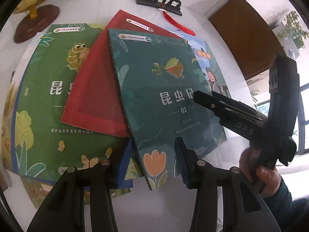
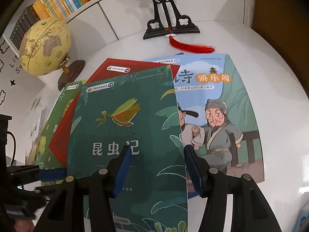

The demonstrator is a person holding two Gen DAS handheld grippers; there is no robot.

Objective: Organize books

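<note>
Four picture books lie fanned out in an overlapping pile on the white table (image 2: 270,77). Far left sits the globe (image 2: 44,46) on its wooden base, just beside the pile. Then comes the green book (image 1: 48,96) with the fuzzy caterpillar, lowest on that side. Over it lies the red book (image 1: 92,89), and over that the teal book (image 2: 125,127) with the mantis on its cover, topmost of the lot. Its right edge overlaps the pale blue book (image 2: 227,104) with the bearded cartoon man.

Left tool (image 1: 148,164) now: fingers spread wide apart, gripping nothing, hovering at the near end of the pile; the left pad (image 1: 123,166) over the green cover's corner, the right pad (image 1: 182,164) above the tulip corner of the teal book. Whether either pad touches paper, I cannot tell.

Right tool (image 2: 154,166): open wide too, and empty. Its left pad sits over the teal book's title, its right pad over the blue book, so the teal book's right edge runs between them. Seen from the left wrist camera, it reaches in from the right over that same title.

Beyond the books, a black carved stand (image 2: 170,25) with a red tassel (image 2: 191,46) trailing on the table.
</note>
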